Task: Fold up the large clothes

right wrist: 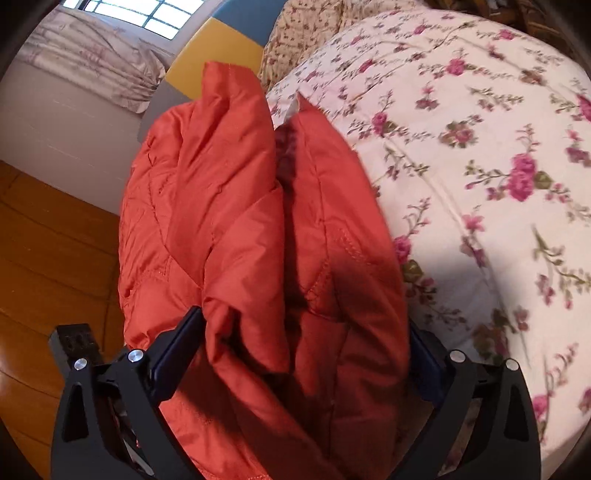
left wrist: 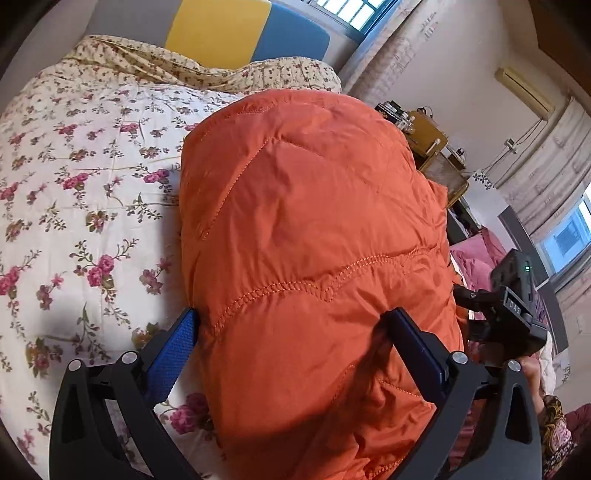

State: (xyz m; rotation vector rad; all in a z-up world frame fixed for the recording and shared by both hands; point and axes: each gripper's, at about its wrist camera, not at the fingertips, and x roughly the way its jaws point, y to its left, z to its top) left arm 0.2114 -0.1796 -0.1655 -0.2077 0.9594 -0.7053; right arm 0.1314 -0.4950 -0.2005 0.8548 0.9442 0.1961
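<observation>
An orange quilted down jacket (left wrist: pixel 306 229) lies bunched on the flowered bed (left wrist: pixel 74 192). My left gripper (left wrist: pixel 291 332) straddles its near end; the blue-padded fingers (left wrist: pixel 177 347) press against both sides of the thick fabric. In the right wrist view the same jacket (right wrist: pixel 258 229) is folded into thick layers at the bed's edge, and my right gripper (right wrist: pixel 306 347) clamps a bulky bundle of it between its fingers (right wrist: pixel 177 354). The right gripper also shows in the left wrist view (left wrist: pixel 506 306), beside the jacket.
The flowered quilt (right wrist: pixel 480 166) covers the bed, with pillows (left wrist: pixel 155 62) and a yellow-and-blue headboard (left wrist: pixel 236 33) beyond. A wooden floor (right wrist: pixel 48 240) lies left of the bed. A cluttered side table (left wrist: pixel 432 147) and pink bedding (left wrist: pixel 476 258) stand to the right.
</observation>
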